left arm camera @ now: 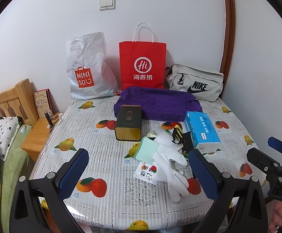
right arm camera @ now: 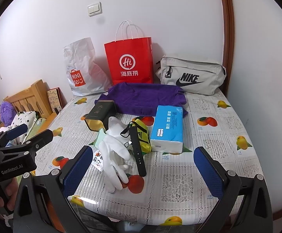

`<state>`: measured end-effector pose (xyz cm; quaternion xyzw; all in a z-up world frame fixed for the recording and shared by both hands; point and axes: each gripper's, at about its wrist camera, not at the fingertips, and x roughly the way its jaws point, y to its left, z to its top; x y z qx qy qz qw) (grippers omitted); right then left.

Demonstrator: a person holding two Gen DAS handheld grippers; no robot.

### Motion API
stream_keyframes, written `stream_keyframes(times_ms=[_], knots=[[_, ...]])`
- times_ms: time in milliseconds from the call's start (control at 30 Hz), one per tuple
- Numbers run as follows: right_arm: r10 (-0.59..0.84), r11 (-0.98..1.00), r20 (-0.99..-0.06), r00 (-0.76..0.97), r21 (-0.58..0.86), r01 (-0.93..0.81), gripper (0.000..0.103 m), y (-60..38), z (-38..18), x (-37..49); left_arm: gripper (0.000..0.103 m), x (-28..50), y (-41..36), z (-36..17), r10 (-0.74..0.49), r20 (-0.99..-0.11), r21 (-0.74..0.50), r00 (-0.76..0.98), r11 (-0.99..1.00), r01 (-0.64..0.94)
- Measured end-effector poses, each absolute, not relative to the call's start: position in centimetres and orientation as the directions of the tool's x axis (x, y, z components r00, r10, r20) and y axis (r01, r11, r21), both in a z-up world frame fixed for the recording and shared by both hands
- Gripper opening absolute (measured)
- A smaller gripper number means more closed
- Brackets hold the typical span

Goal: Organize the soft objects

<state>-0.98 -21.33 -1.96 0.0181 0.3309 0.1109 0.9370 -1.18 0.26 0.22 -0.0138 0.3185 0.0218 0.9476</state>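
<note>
White gloves point(left arm camera: 170, 161) lie mid-table, hiding most of a yellow pouch point(right arm camera: 143, 136) and black strap point(right arm camera: 138, 151) that only the right view shows. Left gripper point(left arm camera: 141, 176) and right gripper point(right arm camera: 142, 172) hover agape, empty.

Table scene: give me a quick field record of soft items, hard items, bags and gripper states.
soft items: white fabric gloves; purple folded towel; blue tissue pack; yellow small pouch
hard items: dark rectangular tin; black watch strap
bags at wall: white plastic bag; red paper bag; grey waist bag
left gripper: open, empty
right gripper: open, empty
</note>
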Motion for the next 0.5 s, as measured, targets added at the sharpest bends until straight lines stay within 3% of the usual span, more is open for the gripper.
stream_keyframes(times_ms=[500], knots=[[0.219,0.975,-0.612,0.759,0.103,-0.199,0.102,-21.12,-1.79,-1.20,0.103,-1.25,0.31,0.29,0.029,-0.605,-0.014,0.796,0.999,-0.047]])
